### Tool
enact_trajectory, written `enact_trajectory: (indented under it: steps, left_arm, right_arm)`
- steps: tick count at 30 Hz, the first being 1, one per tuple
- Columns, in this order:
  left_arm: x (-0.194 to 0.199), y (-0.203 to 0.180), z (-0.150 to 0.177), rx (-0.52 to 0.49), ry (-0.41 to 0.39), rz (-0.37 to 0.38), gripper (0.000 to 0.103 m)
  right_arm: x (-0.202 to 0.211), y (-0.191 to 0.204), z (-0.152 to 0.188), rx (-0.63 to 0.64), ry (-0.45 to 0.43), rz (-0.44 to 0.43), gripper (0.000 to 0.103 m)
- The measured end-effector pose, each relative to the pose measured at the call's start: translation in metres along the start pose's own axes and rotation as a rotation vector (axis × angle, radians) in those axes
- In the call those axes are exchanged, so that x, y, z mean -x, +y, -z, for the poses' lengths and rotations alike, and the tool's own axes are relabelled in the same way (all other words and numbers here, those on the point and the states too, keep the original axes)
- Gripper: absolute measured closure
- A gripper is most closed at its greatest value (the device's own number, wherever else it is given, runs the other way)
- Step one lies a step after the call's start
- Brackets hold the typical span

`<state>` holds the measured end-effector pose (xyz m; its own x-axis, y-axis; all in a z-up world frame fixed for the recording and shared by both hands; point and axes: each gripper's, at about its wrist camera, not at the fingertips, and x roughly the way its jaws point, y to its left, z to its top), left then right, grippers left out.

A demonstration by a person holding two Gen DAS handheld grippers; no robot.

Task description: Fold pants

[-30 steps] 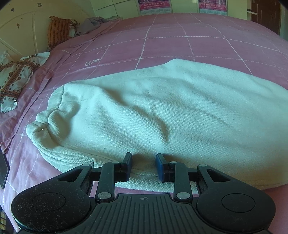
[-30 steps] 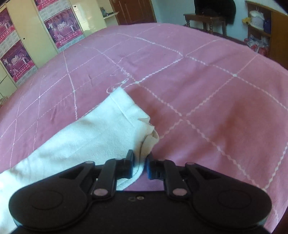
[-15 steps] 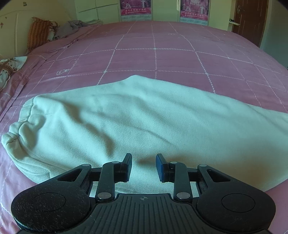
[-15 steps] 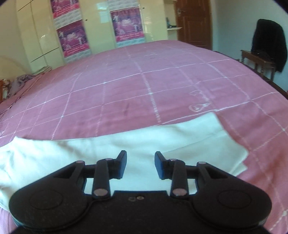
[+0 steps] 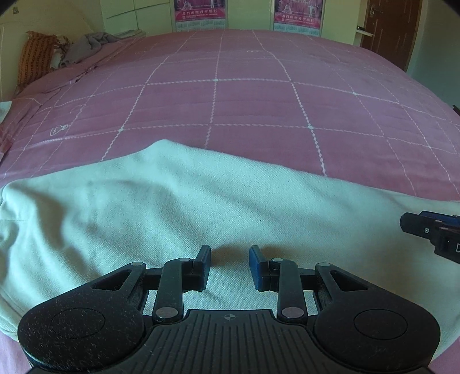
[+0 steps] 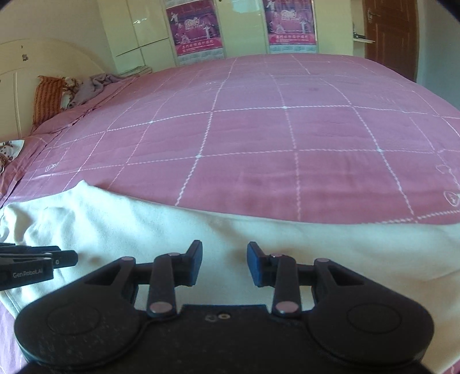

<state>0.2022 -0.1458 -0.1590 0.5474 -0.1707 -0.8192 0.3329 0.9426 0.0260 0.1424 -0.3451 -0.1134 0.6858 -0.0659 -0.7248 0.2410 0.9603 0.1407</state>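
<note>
Left gripper point(image 5: 229, 266) hovered low over the pants point(image 5: 178, 218), jaws spread apart with nothing between them, only cream fabric showing under the gap. Its fingertips point(image 5: 204, 254) sat above the cloth; contact couldn't be told. Right gripper point(image 6: 224, 264) was likewise spread wide and empty, hanging over the same garment point(image 6: 258, 238). Both tools were side by side: the right gripper point(image 5: 431, 230) poked in at the far right edge of the left wrist view, and the left gripper point(image 6: 31, 263) showed at the far left of the right wrist view, just above the fabric.

Pants lay flat as one long cream band running left to right directly beneath and just ahead of both tools, on a pink bedspread point(image 5: 244, 109) with a white grid. Far edge of the cloth had a soft hump ahead-left of the left tool. Fabric bunched slightly at the left end.

Beyond the pants, well ahead of both tools, bedspread stretched to pale wardrobe doors with two magenta posters point(image 6: 195, 27). Ahead-left: an orange pillow point(image 6: 47, 97) and a grey crumpled cloth point(image 6: 92, 86) by the cream headboard point(image 6: 37, 60). Ahead-right: a brown wooden door point(image 6: 388, 34).
</note>
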Motion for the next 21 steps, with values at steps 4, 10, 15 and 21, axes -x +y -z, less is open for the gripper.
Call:
enact_trajectory:
  steps: [4,10,15,21]
  left_arm:
    - [-0.014,0.000,0.003,-0.008,0.024,-0.004,0.073]
    - [-0.019,0.003,-0.001,0.001,0.027,0.001,0.073]
    - [-0.018,0.008,-0.005,0.036,0.042,0.002,0.073]
    - [0.016,-0.002,0.027,-0.034,0.000,0.002,0.073]
  right_arm:
    - [-0.028,0.003,0.003,0.071,0.066,0.054,0.069]
    - [-0.042,-0.016,-0.003,0.124,0.041,0.153,0.068]
    - [-0.042,-0.049,-0.012,0.046,0.053,0.210,0.069]
    - [0.027,-0.053,0.008,0.000,-0.001,0.110,0.069]
